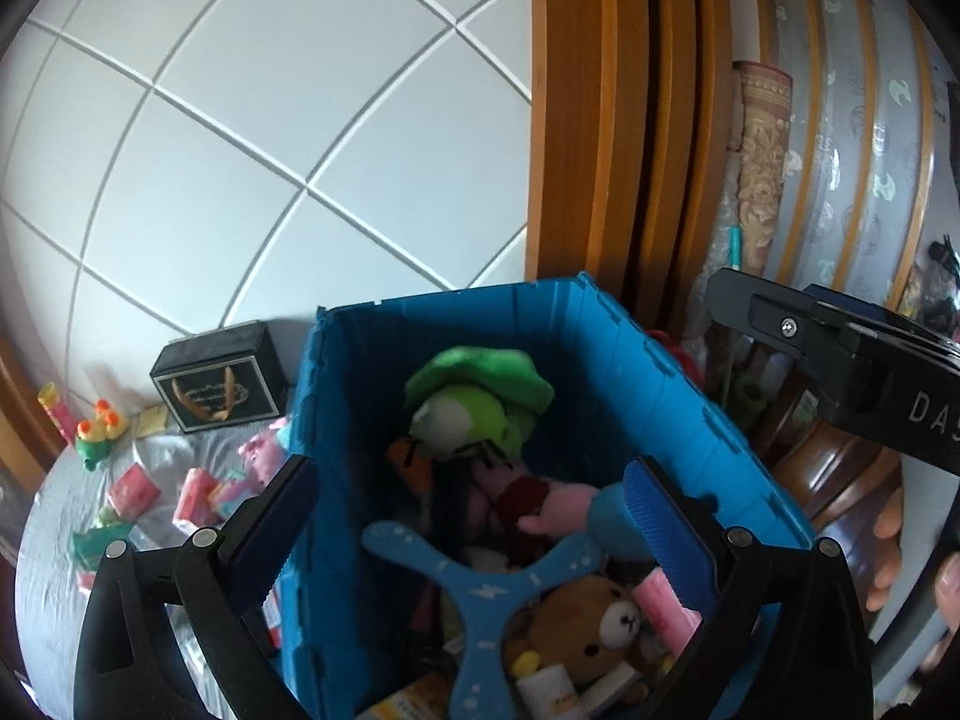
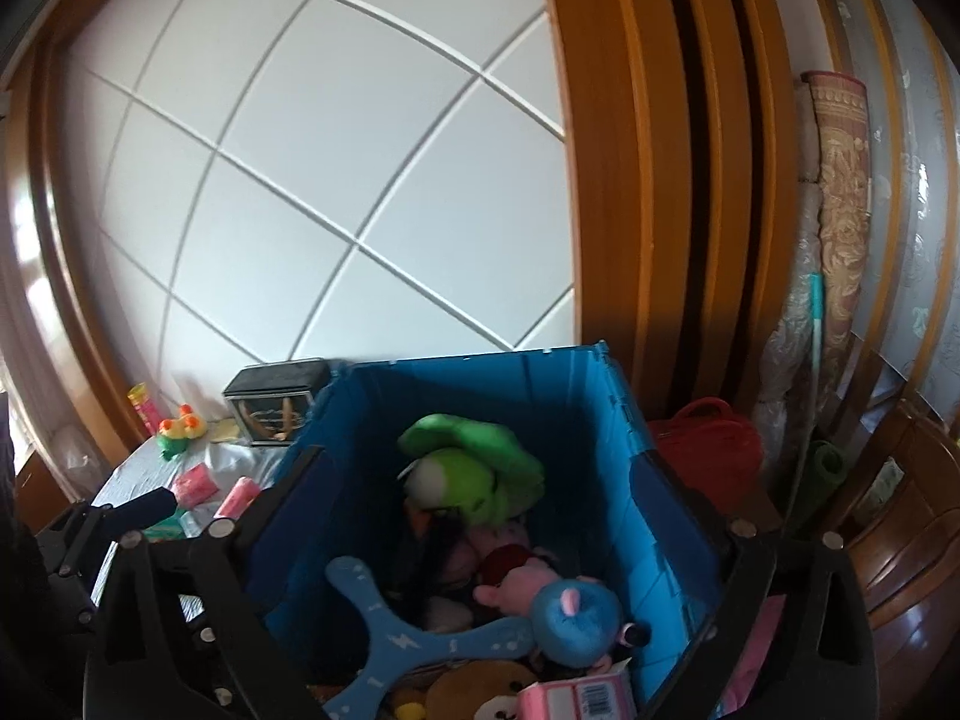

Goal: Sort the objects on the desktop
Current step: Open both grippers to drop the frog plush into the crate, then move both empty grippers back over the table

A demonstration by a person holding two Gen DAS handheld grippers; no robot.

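- Left gripper (image 1: 474,516) spread wide above the blue crate (image 1: 336,420), nothing between the jaws; left finger outside the crate's left wall, right finger with its blue pad over the toys.
- Right gripper (image 2: 480,498) likewise released and empty, both fingers flanking the crate from above.
- Packed inside the crate: green frog plush (image 1: 474,402) at the far side, pink pig plush (image 1: 540,507) below it, blue three-armed boomerang (image 1: 474,594) on top of the pile, brown bear plush (image 1: 594,624) under the boomerang's right arm, pink packet (image 1: 663,606) leaning by the bear.
- Seen from the right wrist: round blue plush (image 2: 576,615) touching the pig, pink barcoded carton (image 2: 576,699) at the near edge.
- Left on the grey tablecloth (image 1: 54,540) beside the crate: black box with gold emblem (image 1: 222,378) against the tiled wall, yellow-green duck toy (image 1: 99,432), yellow tube (image 1: 51,402), several pink packets (image 1: 132,489), a pink plush (image 1: 264,456) pressed against the crate's left wall.
- Crate's tall left wall between the fingers and those loose items.
- Behind and right of the crate: wooden door frame (image 1: 600,120), rolled patterned mat (image 1: 762,168), red bag (image 2: 708,450).
- Other gripper's black body (image 1: 840,360) at the left-wrist view's right edge, fingers of a hand (image 1: 888,546) below it.
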